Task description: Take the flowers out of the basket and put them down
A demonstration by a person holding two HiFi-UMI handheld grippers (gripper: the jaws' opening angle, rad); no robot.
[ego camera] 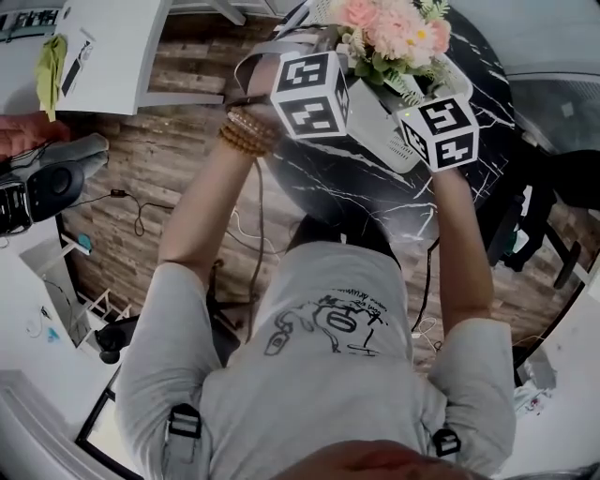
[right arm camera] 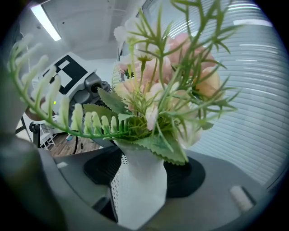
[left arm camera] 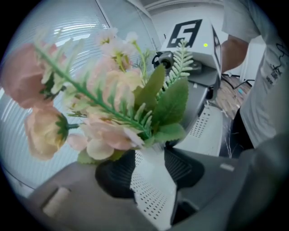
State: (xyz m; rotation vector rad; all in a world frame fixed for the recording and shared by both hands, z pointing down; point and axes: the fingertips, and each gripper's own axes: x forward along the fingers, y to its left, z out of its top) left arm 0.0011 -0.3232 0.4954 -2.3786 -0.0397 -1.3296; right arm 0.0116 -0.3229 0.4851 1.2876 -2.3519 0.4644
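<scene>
- One bouquet (ego camera: 394, 28) in one white basket (ego camera: 380, 117).
- Two grippers: left gripper (left arm camera: 149, 169) and right gripper (right arm camera: 144, 170) each clamp the basket's wall.
- Black table (ego camera: 375, 187) beneath; leaves (right arm camera: 158, 146) crowd both gripper views.

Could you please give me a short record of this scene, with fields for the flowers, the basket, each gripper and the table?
flowers: pink and cream blooms with green fern leaves, all in the basket
basket: white, perforated, seen above the table; contact with it cannot be told
left gripper: jaws closed on one basket wall
right gripper: jaws closed on the opposite basket wall
table: round, black with white veins
task stage: flowers not yet taken out
</scene>
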